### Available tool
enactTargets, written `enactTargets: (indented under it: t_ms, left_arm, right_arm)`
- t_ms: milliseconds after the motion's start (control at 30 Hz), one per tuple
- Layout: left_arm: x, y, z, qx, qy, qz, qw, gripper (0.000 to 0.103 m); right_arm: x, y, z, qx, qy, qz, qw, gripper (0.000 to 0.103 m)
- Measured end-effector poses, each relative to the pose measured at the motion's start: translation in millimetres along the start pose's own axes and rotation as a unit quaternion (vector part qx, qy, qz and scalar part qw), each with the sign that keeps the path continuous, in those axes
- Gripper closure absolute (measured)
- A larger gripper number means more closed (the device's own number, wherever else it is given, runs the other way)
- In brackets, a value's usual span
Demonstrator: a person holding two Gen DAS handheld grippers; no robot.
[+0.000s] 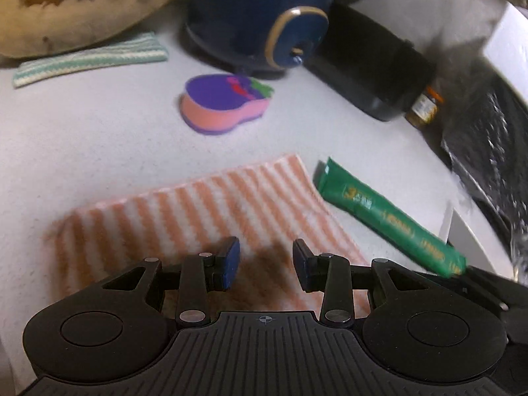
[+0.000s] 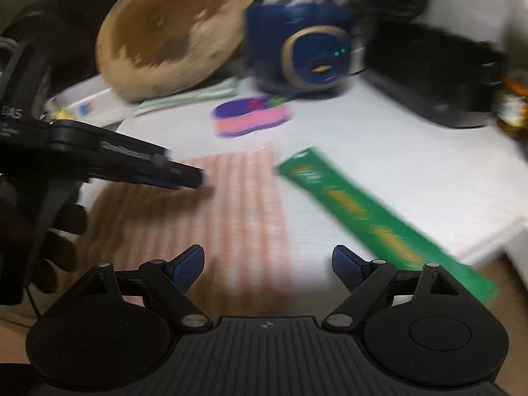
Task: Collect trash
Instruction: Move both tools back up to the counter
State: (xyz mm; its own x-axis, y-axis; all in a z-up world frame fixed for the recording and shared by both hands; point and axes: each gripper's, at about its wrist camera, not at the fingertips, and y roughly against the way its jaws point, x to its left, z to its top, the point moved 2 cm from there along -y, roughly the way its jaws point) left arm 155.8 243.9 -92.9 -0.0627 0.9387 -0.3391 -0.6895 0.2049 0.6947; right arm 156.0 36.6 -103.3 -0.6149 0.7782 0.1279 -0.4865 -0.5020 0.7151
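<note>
With both grippers' fingers apart and empty, the right gripper (image 2: pixel 267 265) should straddle the green wrapper (image 2: pixel 363 211) beside the striped cloth (image 2: pixel 231 204) squarely.

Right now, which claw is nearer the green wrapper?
Right, by a small margin. The green wrapper runs just beside the right claw, near its right finger. The left claw hovers over the striped cloth, with the wrapper off to its right.
</note>
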Motion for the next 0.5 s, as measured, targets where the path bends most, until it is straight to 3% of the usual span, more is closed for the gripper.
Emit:
enactTargets:
  t_ms: [100, 233, 300, 367, 500]
  left_arm:
    - [-6.4, -6.1, 1.0, 0.003, -0.029, 0.004, 0.9996, 0.063]
    - [-9.6, -9.7, 2.1, 0.006, -0.034, 0.012, 0.9993, 0.061]
    - [-11.5, -10.3, 0.6, 0.001, -0.035, 0.019, 0.9992, 0.061]
    - [-11.7, -12.0, -0.6, -0.007, -0.027, 0.025, 0.9993, 0.061]
    - [-9.8, -11.4, -1.1, -0.015, 0.021, 0.033, 0.9991, 0.061]
  right_arm:
    - [4.1, -19.7, 3.9, 0.035, -0.015, 0.020, 0.999, 0.017]
    - [5.1, -24.3, 7.2, 0.041, -0.009, 0.031, 0.999, 0.014]
    - [3.7, -25.5, 5.8, 0.043, -0.011, 0.054, 0.998, 0.001]
    - [2.1, -27.5, 4.1, 0.039, -0.011, 0.077, 0.996, 0.000]
    - [10.0, -26.7, 0.3, 0.040, 0.014, 0.075, 0.996, 0.000]
